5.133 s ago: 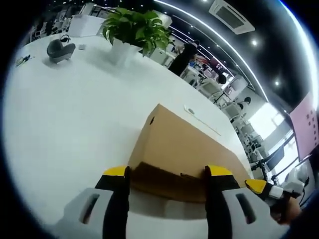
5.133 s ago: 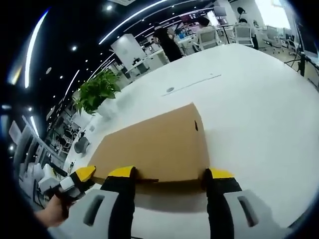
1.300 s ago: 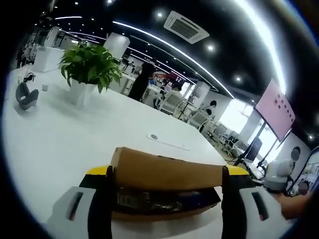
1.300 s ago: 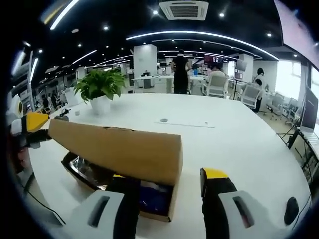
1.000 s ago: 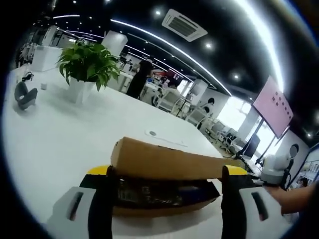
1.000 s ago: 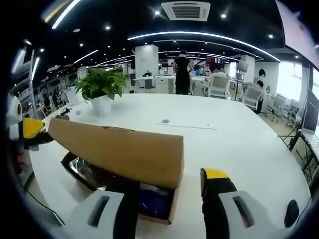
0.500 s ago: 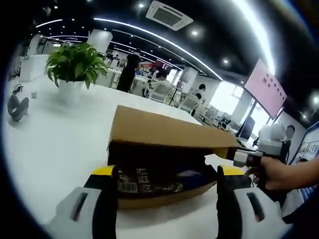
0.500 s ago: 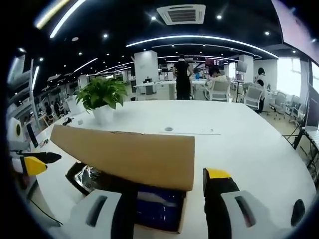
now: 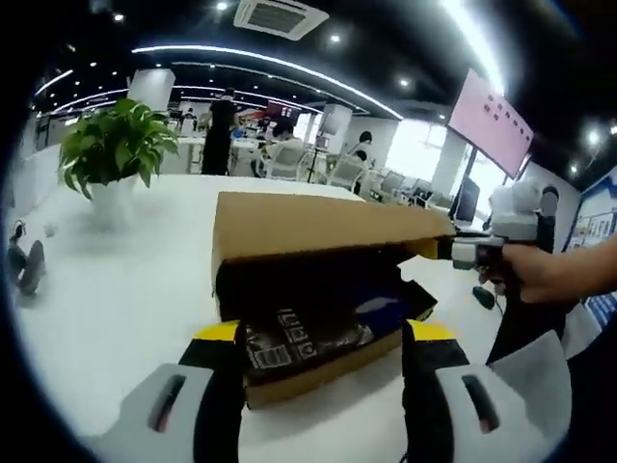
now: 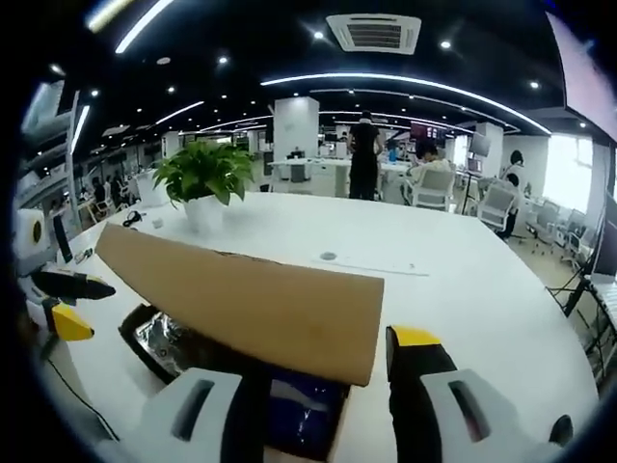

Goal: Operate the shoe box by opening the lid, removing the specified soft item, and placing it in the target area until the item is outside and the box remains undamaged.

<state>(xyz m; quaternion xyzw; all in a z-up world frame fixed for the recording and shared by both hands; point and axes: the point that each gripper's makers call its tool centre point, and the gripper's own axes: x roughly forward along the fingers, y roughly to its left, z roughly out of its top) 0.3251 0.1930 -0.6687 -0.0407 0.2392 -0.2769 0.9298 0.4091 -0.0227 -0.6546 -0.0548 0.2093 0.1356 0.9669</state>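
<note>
Left gripper view: shoe box [image 9: 318,289] between jaws

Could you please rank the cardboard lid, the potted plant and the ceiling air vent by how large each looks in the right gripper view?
1. Cardboard lid, by far the largest, though it is also nearest the camera.
2. Potted plant.
3. Ceiling air vent, somewhat smaller than the plant; both are far off, so true sizes stay unsure.

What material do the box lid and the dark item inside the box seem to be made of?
The box lid looks like plain brown cardboard with a matte finish: flat, uniform tan, with a straight cut edge. The dark item inside the shoe box seems wrapped in thin glossy plastic film, judging by its wrinkles, bright glints and a white barcode label; what lies under the wrap cannot be told.
</note>
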